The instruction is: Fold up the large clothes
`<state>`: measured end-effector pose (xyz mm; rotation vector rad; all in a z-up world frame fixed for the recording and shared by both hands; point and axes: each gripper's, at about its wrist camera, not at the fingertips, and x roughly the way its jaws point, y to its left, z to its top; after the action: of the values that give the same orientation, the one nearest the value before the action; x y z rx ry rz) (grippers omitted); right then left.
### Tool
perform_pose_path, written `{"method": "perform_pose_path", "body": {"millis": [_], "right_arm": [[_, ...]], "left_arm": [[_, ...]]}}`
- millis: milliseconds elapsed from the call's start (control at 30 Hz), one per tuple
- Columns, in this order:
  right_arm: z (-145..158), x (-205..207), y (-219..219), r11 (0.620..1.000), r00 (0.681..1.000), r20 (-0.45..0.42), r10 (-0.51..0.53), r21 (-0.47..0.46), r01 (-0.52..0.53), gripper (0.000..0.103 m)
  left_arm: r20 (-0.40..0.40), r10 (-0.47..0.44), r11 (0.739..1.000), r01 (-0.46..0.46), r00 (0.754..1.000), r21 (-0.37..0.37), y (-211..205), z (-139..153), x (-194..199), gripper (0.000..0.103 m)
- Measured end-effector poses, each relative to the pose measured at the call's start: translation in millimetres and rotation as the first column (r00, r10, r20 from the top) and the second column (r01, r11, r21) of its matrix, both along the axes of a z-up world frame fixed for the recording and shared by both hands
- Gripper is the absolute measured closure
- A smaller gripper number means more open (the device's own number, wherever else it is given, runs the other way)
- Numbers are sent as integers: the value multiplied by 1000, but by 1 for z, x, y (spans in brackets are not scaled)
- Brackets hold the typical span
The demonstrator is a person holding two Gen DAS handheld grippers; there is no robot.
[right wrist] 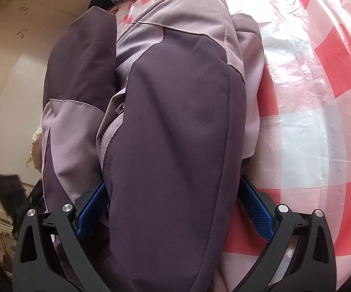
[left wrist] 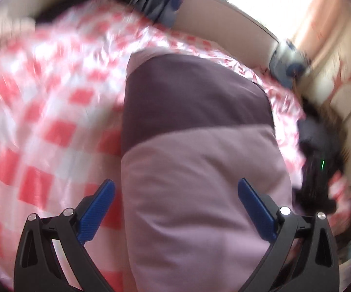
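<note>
The main risk sits closest to the lens: the right gripper (right wrist: 173, 209) has its blue fingers (right wrist: 257, 213) spread wide on either side of a thick, puffy fold of the jacket (right wrist: 175, 121), so a squeeze could catch only the slippery outer layer and the bundle would slump open. In the left view the left gripper (left wrist: 175, 204) is likewise spread and clasps nothing, with the pale lilac panel filling the lower centre between its fingers; the heavy blur there suggests fast motion, which could drag the fold askew. Farther off, the jacket's dark purple panels run toward upper centre, lying on the glossy red-and-white checked sheet (right wrist: 321, 77), which could let it slide.
</note>
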<state>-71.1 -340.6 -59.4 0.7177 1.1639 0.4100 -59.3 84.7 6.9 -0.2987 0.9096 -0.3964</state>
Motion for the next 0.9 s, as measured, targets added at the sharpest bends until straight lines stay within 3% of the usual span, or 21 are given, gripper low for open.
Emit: {"method": "perform_pose_path", "body": {"millis": [33,100,133,200,267,433,500,567,667,733,767,833,900], "right_arm": [[1,0,-1,1000,1000,-3,0,14,0,6],[0,2,-6,997,1000,-3,-7,71,8,6],[-2,3,-9,994,1000,-7,-12,111,13,6],[-7,5,-13,986,1000,-13,-26,164,28,6],[-9,9,-9,987,1000,-15,3,160,0,6],[6,14,6,997,999,34,32,72,-34,6],[14,16,9,998,998,61,34,50,-37,6],[28,16,14,999,993,114,39,28,-42,6],[67,20,37,997,971,229,75,-39,-68,6],[86,29,62,991,958,260,124,-73,-109,6],[90,36,74,987,957,251,148,-98,-127,6],[88,48,100,969,957,183,224,-149,-198,6],[74,52,103,964,963,131,237,-158,-216,6]], "left_arm": [[-33,-7,1000,7,999,-9,1,-7,10,6],[-109,-101,990,88,989,-114,-4,-25,27,6],[-124,-102,988,85,987,-132,-6,-31,32,5],[-134,-125,984,105,983,-145,-9,-33,35,5],[-138,-142,982,122,980,-143,-12,-33,36,5],[-24,-136,991,136,990,6,-33,-14,18,6],[23,-122,993,122,992,10,-34,-5,12,10],[67,-108,994,107,992,11,-26,4,8,14],[168,-119,990,105,979,91,-28,30,-7,15],[204,-112,987,86,972,135,-26,44,-11,15],[210,-116,986,87,971,143,-23,47,-13,16],[183,-204,976,186,962,112,-17,54,-13,25],[184,-191,969,154,964,195,-10,58,-15,25]]}}
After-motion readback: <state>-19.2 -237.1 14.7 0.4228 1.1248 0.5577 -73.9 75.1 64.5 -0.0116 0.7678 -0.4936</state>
